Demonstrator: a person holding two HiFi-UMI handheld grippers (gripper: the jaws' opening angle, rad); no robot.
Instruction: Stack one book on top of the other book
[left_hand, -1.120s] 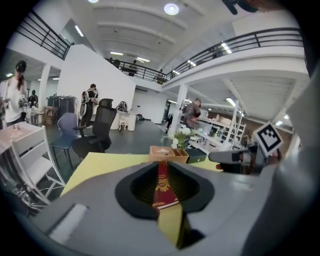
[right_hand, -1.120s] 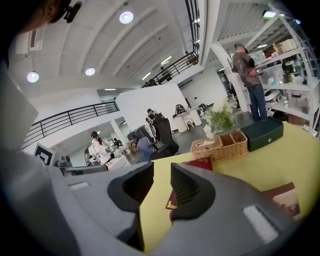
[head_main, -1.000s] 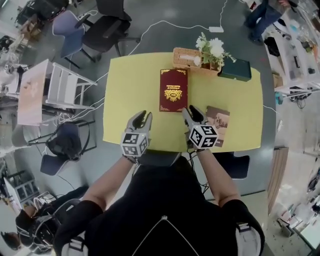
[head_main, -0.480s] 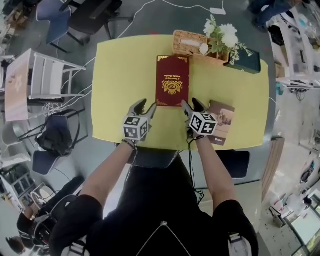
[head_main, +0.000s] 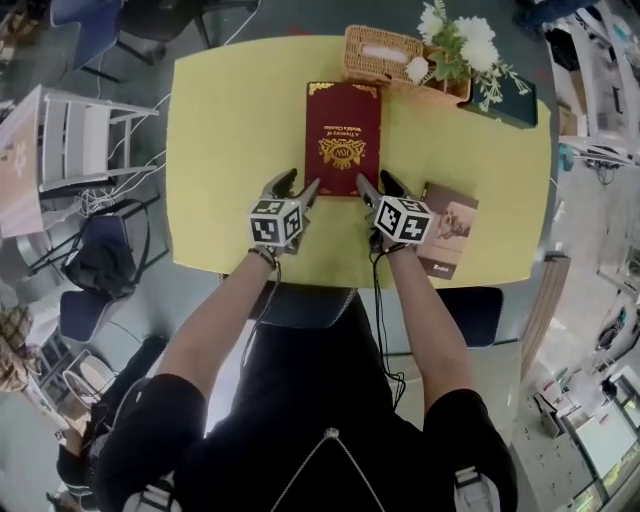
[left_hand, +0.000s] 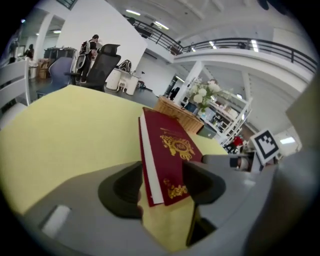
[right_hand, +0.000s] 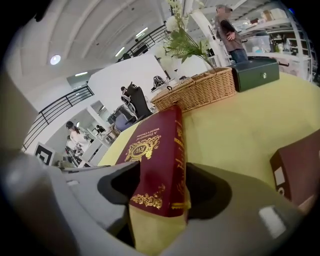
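Observation:
A dark red book (head_main: 343, 137) with gold print lies flat in the middle of the yellow table (head_main: 230, 130). A smaller brown book (head_main: 448, 228) lies to its right near the front edge. My left gripper (head_main: 295, 189) is at the red book's near left corner and my right gripper (head_main: 373, 186) at its near right corner. Both sets of jaws are opening wide. In the left gripper view that corner of the red book (left_hand: 167, 165) sits between the jaws of the left gripper (left_hand: 164, 186). The right gripper (right_hand: 161, 189) likewise straddles the red book (right_hand: 160, 160); the brown book (right_hand: 300, 167) shows at right.
A wicker basket (head_main: 385, 57) with white flowers (head_main: 455, 35) stands at the table's far edge, a dark green box (head_main: 512, 97) beside it. Chairs (head_main: 85, 150) and cables surround the table. A person stands in the distance in the right gripper view.
Both grippers have come down and forward to the red book's near corners, and their jaws have spread wider. The books have not moved on the table.

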